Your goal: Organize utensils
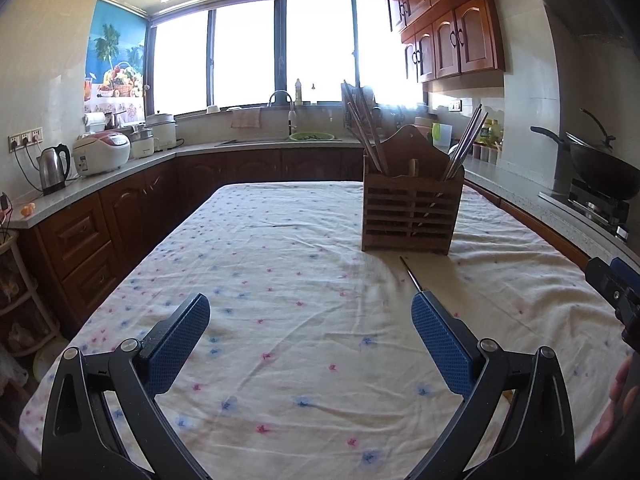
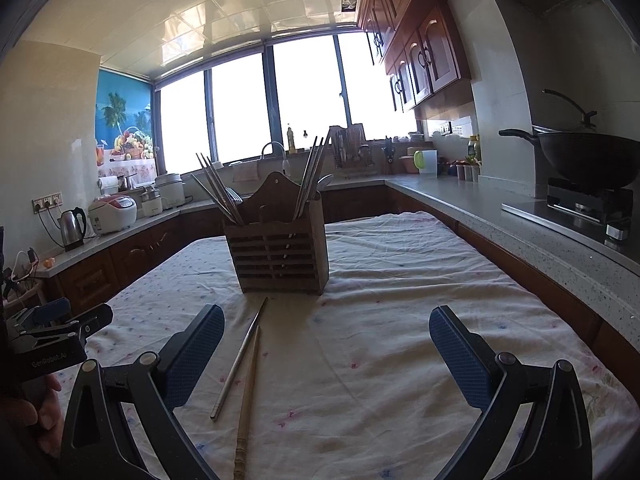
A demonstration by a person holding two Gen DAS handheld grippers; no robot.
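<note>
My right claw [image 2: 326, 354] hangs wide and empty, level over the cloth [image 2: 400, 320], because two chopsticks [image 2: 240, 364] lie loose just inside its left finger at ten o'clock. Beyond them at twelve stands the rack [image 2: 280, 256], its sticks sorted upright. My left claw [image 1: 310, 338], equally wide and empty, hovers level, the rack at one o'clock.

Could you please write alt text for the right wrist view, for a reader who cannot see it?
Two chopsticks, one metal and one wooden, lie loose on a floral tablecloth before a wooden utensil holder already holding utensils. The open right gripper frames them; the left gripper shows at the left edge.
</note>
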